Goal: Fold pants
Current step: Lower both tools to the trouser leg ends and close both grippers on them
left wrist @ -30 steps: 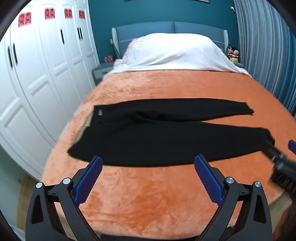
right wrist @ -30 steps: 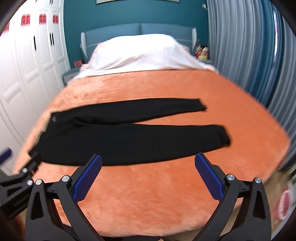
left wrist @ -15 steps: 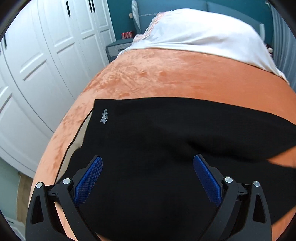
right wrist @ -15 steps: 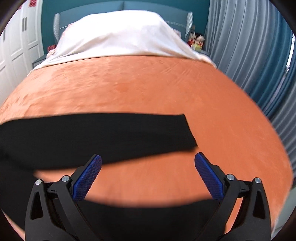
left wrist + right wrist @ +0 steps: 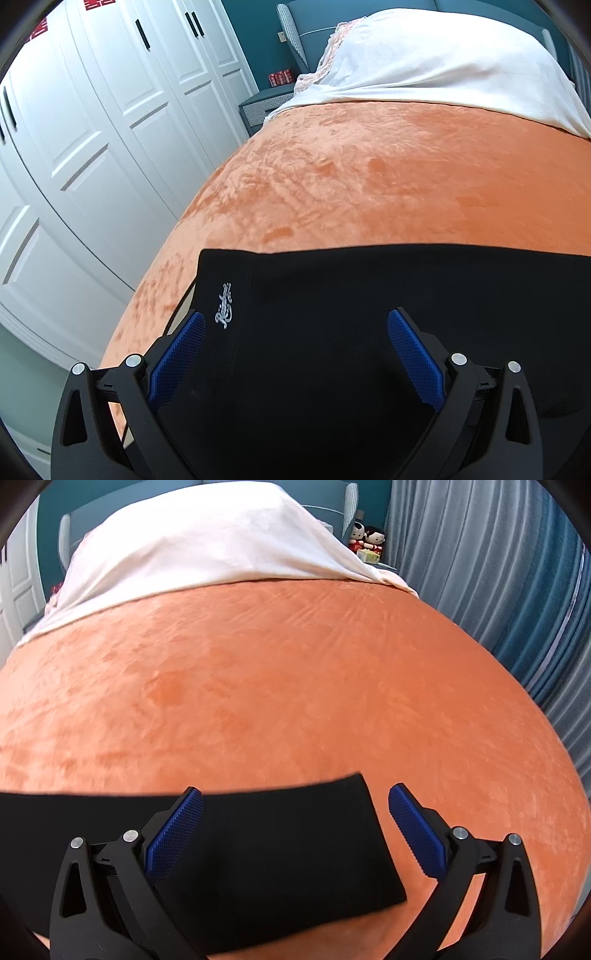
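Black pants point(image 5: 369, 332) lie flat on the orange bedspread point(image 5: 369, 177). In the left wrist view I see their waist end, with a white script logo point(image 5: 224, 311) near the corner. My left gripper point(image 5: 295, 325) hovers open just over that waist corner, blue pads point(image 5: 177, 354) spread wide. In the right wrist view the cuff end of a pant leg point(image 5: 288, 842) lies under my right gripper point(image 5: 295, 805), which is open too, its fingers straddling the cuff. Neither gripper holds cloth.
White wardrobe doors point(image 5: 92, 129) stand left of the bed. A white sheet point(image 5: 207, 542) covers the pillows at the headboard. Grey-blue curtains point(image 5: 498, 590) hang on the right. Small dolls point(image 5: 365, 539) sit by the bedside.
Both grippers have moved forward and down toward the pants: the left now over the waist corner, the right over the far leg's cuff. Both stayed open.
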